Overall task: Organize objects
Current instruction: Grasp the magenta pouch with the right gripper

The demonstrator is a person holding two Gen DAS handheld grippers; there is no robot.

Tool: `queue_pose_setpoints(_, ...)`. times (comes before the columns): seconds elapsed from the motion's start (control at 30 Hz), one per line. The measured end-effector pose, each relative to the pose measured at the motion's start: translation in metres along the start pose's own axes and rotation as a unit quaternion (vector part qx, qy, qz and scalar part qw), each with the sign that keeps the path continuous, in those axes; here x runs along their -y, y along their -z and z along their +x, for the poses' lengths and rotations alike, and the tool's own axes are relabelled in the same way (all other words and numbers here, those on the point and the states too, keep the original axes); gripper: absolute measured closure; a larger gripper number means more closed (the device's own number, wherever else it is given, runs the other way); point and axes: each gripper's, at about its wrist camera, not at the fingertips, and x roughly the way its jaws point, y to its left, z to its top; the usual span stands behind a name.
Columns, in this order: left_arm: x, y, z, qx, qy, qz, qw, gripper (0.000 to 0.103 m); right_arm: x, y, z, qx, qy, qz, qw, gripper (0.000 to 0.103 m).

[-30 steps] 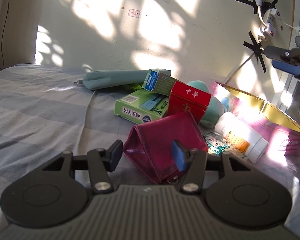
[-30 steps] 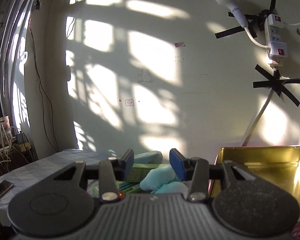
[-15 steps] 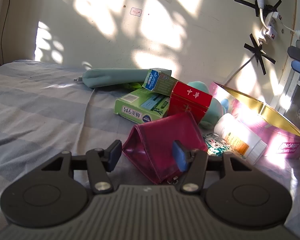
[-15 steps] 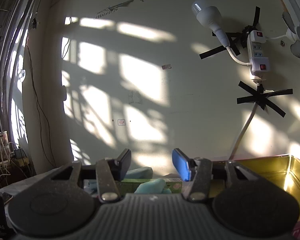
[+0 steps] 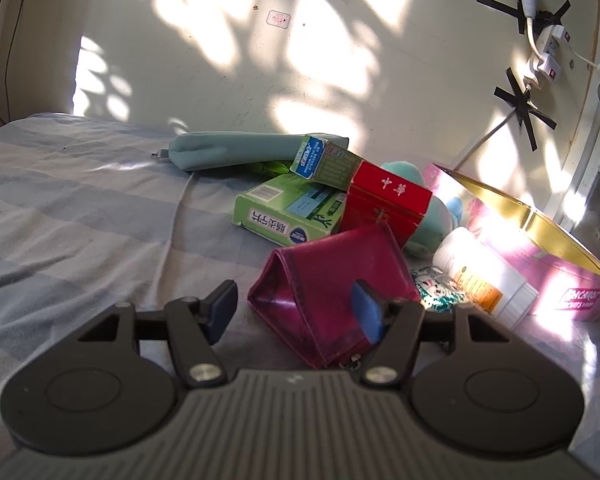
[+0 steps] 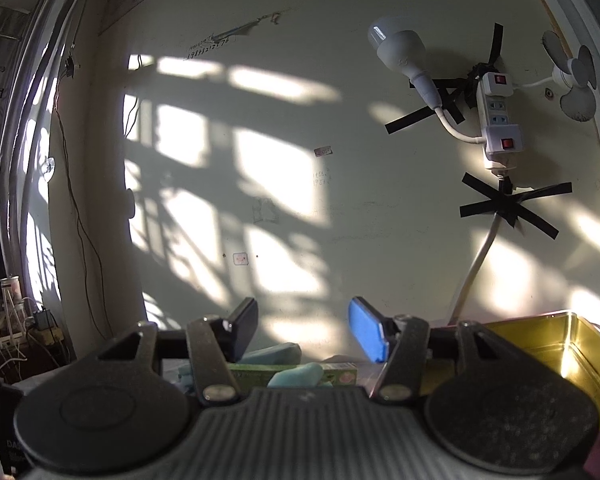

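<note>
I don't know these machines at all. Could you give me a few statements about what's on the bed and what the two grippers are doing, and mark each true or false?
1. The left gripper is open around the wallet. True.
2. The white bottle stands upright. False: it lies on its side beside the tin.
3. The right gripper holds a box. False: it is open and holds nothing.
4. The red box sits behind the wallet. True.
5. The tin has a lid on. False: it is open, its gold inside showing.
</note>
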Motion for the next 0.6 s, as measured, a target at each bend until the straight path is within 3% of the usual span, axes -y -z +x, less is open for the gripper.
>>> queue_pose_setpoints(0.13,0.003,0.001,-0.001,0.003,-0.01,0.01,0.9999,0.037,0.001,0.007,0.0,-0.02,-0.013,0.009,1.0,0.051)
queue_pose_setpoints(0.27,0.007,0.002,-0.009,0.017,-0.029,0.02,0.9992,0.038,-0.012,0.029,0.013,-0.072,-0.04,-0.018,0.996,0.055)
queue_pose_setpoints(0.33,0.007,0.004,-0.019,0.027,-0.016,0.016,0.9994,0.046,-0.023,0.043,0.023,-0.111,-0.066,-0.038,0.991,0.064)
queue_pose_setpoints(0.47,0.014,0.005,-0.03,0.011,0.051,-0.005,0.9986,0.059,-0.045,0.067,0.054,-0.181,-0.111,-0.084,0.974,0.076)
queue_pose_setpoints(0.53,0.021,0.001,-0.026,0.0,0.05,0.01,0.9987,0.065,-0.05,0.073,0.072,-0.207,-0.119,-0.083,0.967,0.081)
queue_pose_setpoints(0.6,0.019,-0.004,-0.022,-0.007,0.044,0.003,0.999,0.065,-0.052,0.074,0.091,-0.228,-0.134,-0.069,0.962,0.081)
